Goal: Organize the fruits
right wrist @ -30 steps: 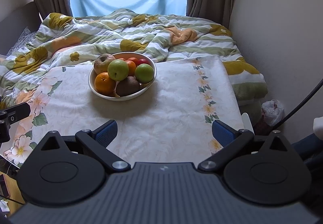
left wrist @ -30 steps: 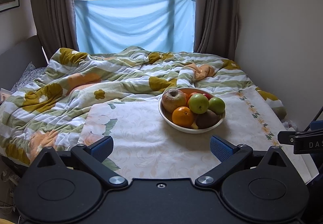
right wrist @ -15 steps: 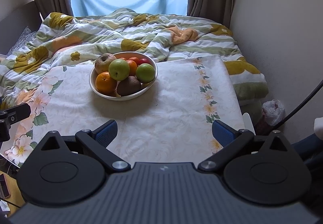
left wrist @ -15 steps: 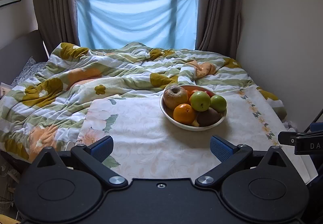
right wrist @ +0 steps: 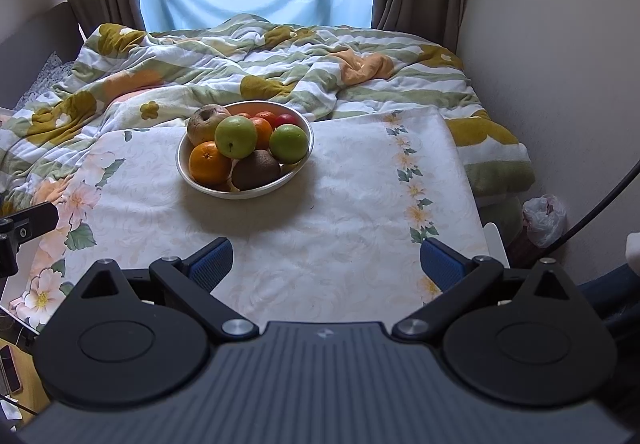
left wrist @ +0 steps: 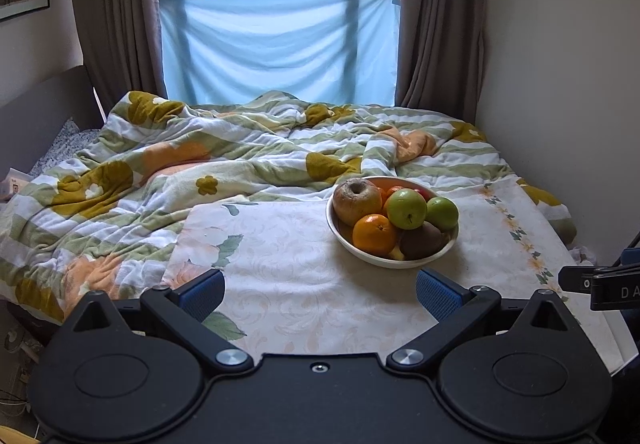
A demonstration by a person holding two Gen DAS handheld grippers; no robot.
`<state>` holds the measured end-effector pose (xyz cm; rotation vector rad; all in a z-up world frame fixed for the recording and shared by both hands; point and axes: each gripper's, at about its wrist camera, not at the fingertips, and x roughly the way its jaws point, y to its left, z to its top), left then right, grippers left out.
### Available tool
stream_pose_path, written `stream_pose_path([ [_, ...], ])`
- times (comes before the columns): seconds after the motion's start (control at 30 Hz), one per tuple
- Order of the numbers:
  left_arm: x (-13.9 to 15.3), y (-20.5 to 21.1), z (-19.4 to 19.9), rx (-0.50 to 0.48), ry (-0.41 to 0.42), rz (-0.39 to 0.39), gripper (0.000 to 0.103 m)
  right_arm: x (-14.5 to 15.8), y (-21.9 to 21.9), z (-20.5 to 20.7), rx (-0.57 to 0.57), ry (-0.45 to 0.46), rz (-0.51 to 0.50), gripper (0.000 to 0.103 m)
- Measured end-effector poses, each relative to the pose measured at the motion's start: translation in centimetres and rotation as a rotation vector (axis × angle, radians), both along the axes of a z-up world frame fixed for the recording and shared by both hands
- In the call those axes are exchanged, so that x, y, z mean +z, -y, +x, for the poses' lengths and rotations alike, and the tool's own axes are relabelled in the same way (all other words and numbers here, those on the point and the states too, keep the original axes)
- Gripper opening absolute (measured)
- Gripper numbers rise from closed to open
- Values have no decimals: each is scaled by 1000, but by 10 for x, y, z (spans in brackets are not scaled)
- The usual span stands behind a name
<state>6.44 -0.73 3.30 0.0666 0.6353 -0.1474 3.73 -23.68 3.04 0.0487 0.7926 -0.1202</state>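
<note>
A white bowl (left wrist: 416,263) (right wrist: 224,190) of fruit stands on a floral cloth-covered table (left wrist: 288,244) (right wrist: 360,180). It holds a brownish apple (left wrist: 357,200) (right wrist: 205,119), two green apples (left wrist: 407,209) (right wrist: 236,137), an orange (left wrist: 374,234) (right wrist: 209,163), a brown kiwi-like fruit (left wrist: 424,246) (right wrist: 256,169) and red and orange fruits behind. My left gripper (left wrist: 320,294) is open and empty, short of the bowl, which lies ahead and right. My right gripper (right wrist: 326,264) is open and empty, with the bowl ahead and left.
A rumpled flowered blanket (left wrist: 200,172) (right wrist: 280,60) covers the bed behind the table. Wall on the right (left wrist: 560,84). A blue sheet hangs over the window (left wrist: 280,52). A plastic bag (right wrist: 544,216) lies on the floor at the right. The other gripper's tip shows at each view's edge (left wrist: 600,284) (right wrist: 28,222).
The left gripper has tilted upward, so the bowl sits lower in its view. The right gripper has edged slightly closer. Both stay open.
</note>
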Motion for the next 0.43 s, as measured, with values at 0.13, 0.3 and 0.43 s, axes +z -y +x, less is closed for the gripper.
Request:
stream_pose_path([
  [0.13, -1, -2, 1, 15, 7, -1, 103, -1, 1, 1, -2, 2, 2, 103],
  [0.3, -4, -3, 3, 34, 13, 6, 103, -3, 2, 3, -4, -1, 5, 103],
  [0.43, -7, -2, 6, 40, 2, 15, 103, -7, 5, 8, -8, -15, 12, 103],
])
